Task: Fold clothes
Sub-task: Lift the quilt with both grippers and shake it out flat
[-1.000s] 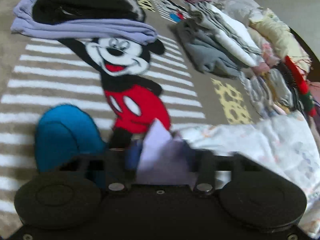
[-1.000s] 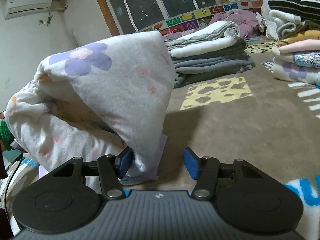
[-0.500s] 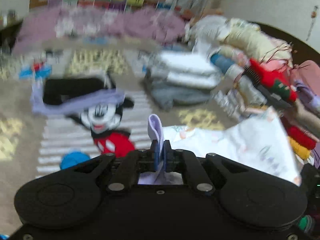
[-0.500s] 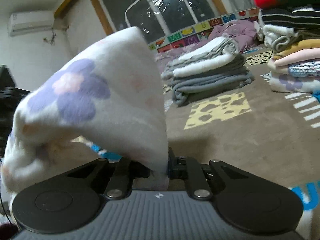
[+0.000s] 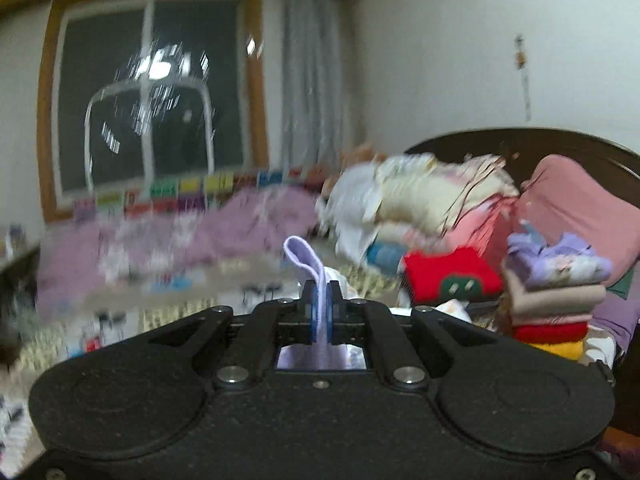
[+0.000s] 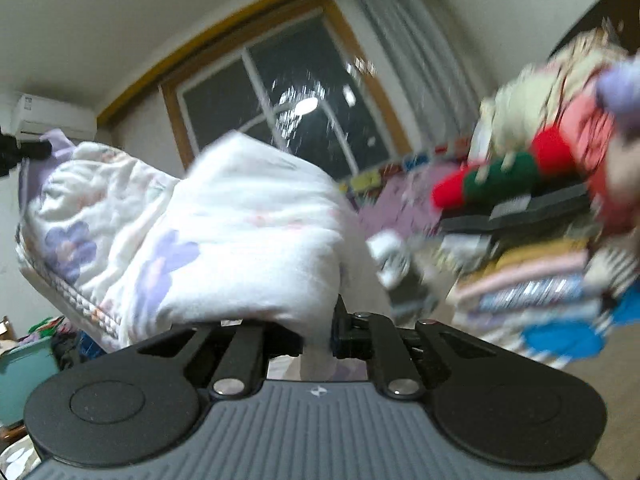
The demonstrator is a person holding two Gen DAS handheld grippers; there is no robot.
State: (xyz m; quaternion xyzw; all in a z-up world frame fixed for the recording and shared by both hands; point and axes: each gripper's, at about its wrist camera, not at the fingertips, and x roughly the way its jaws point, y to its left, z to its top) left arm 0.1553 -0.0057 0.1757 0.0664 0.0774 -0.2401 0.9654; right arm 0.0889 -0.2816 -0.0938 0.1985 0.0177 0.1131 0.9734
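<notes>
The left gripper point(image 5: 319, 312) had its pads pressed together on a lilac edge of the white floral garment point(image 6: 224, 232), a thin flap of it curling up above the fingertips. The right gripper point(image 6: 318, 340) pinched another part of the same cloth, which bulged in a thick bunch over its left finger, raised in the air in front of the dark window point(image 6: 276, 104). Holding two separate points aloft probably served to let the garment hang open for a fold; to the right, stacked folded clothes point(image 5: 552, 296) sat blurred.
</notes>
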